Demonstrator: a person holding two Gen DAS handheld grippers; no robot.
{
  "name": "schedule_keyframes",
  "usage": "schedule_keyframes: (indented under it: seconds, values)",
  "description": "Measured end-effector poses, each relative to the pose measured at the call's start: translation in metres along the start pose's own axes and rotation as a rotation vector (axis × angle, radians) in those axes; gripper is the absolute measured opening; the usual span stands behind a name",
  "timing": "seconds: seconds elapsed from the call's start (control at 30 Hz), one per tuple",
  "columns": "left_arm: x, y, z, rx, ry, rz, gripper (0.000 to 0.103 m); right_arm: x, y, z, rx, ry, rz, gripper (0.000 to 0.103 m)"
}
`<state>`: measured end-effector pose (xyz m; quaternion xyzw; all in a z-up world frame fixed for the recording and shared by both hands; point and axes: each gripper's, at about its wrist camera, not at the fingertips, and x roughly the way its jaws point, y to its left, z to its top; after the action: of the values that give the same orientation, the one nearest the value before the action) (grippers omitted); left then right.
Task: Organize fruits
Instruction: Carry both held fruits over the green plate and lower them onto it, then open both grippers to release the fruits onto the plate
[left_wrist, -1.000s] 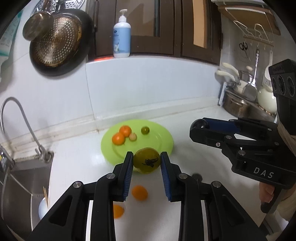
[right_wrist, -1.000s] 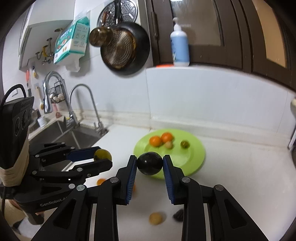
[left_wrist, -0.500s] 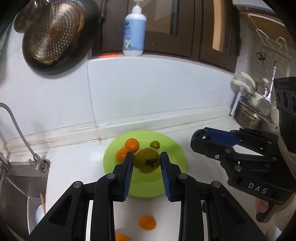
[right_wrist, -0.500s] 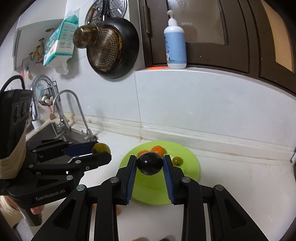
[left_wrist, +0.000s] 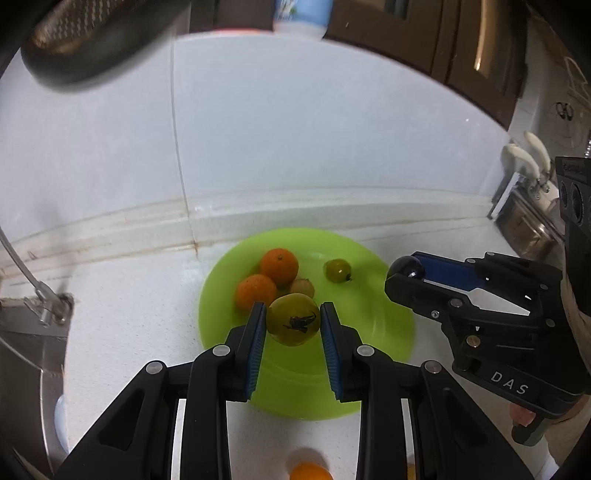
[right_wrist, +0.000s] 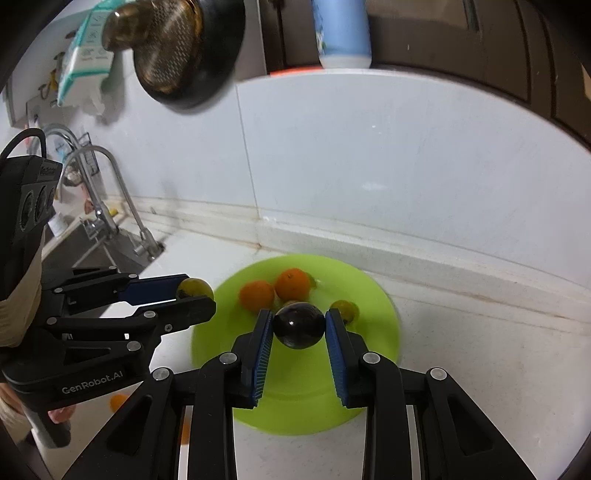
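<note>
Seen from the left wrist camera, the left gripper (left_wrist: 293, 324) pinches a yellow-green tomato (left_wrist: 293, 319) between its blue pads, the fruit's dark stem scar facing the lens. It hangs above the near half of a lime-green plate (left_wrist: 373, 325) that sits on a white counter (left_wrist: 129, 295) close to the tiled back wall. On the plate's far left part lie two oranges (left_wrist: 279, 265), touching each other, with a small tan fruit (left_wrist: 303, 287) tucked just beside them; a small green tomato (left_wrist: 337, 270) sits apart to their right. To the right, the right gripper (left_wrist: 405, 274) reaches in over the plate's right edge, clamped on a dark round fruit (left_wrist: 405, 268). Another orange fruit (left_wrist: 309, 472) lies on the counter at the near edge, off the plate. A steel sink (left_wrist: 26, 332) shows at far left.

Seen from the right wrist camera, the right gripper (right_wrist: 299, 325) holds the dark, glossy fruit (right_wrist: 298, 325) squeezed between its pads over the middle of the same plate (right_wrist: 306, 398). Beyond it the two oranges (right_wrist: 291, 283) rest toward the far side, and the small green tomato (right_wrist: 345, 310) peeks out at the right pad. At left, the left gripper (right_wrist: 195, 291) comes in level above the plate's left rim with the yellow-green tomato (right_wrist: 195, 288) nipped at its tip. A faucet (right_wrist: 110, 192) curves over the sink behind it, a dark pan (right_wrist: 184, 51) hangs on the wall above, and a blue bottle (right_wrist: 341, 33) stands on the ledge.
</note>
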<state>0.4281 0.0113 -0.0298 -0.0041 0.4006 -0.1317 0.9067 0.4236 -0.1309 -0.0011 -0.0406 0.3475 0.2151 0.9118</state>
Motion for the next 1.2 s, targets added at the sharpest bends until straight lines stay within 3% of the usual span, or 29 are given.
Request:
schedule_keyframes:
  seconds: [0.4, 0.63, 0.73, 0.9, 1.2]
  values:
    - [0.052, 0.007, 0.003, -0.01, 0.101, -0.001, 0.03, 0.055, -0.023, -0.007, 0.032, 0.096, 0.024, 0.03]
    - [0.062, 0.006, 0.004, 0.002, 0.111, 0.001, 0.03, 0.073, -0.028, -0.011, 0.051, 0.128, 0.039, 0.03]
    - [0.059, 0.005, 0.005, 0.015, 0.102, 0.016, 0.036, 0.074, -0.028, -0.012, 0.053, 0.134, 0.042, 0.034]
    - [0.037, -0.001, 0.004, 0.049, 0.059, 0.058, 0.042, 0.06, -0.028, -0.012, 0.059, 0.107, 0.028, 0.036]
    - [-0.026, -0.027, -0.01, 0.101, -0.037, 0.066, 0.055, -0.01, -0.014, -0.013, 0.045, -0.003, -0.004, 0.036]
